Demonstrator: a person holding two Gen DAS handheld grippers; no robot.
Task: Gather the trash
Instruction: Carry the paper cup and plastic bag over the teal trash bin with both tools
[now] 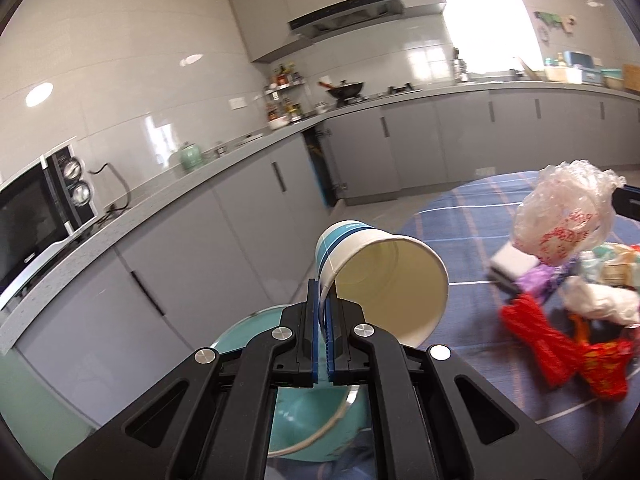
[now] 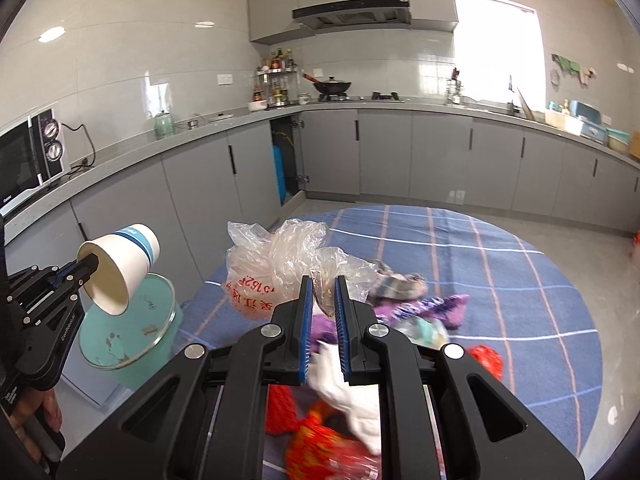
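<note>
My left gripper is shut on the rim of a white paper cup with blue bands and holds it tipped on its side above a teal trash bin. The right wrist view shows the same cup over the bin. My right gripper is shut on a crumpled clear plastic bag with red print, lifted above the table; the bag also shows in the left wrist view.
A round table with a blue plaid cloth carries a pile of trash: red wrappers, a white tissue, a purple wrapper. Grey kitchen cabinets and a microwave line the walls.
</note>
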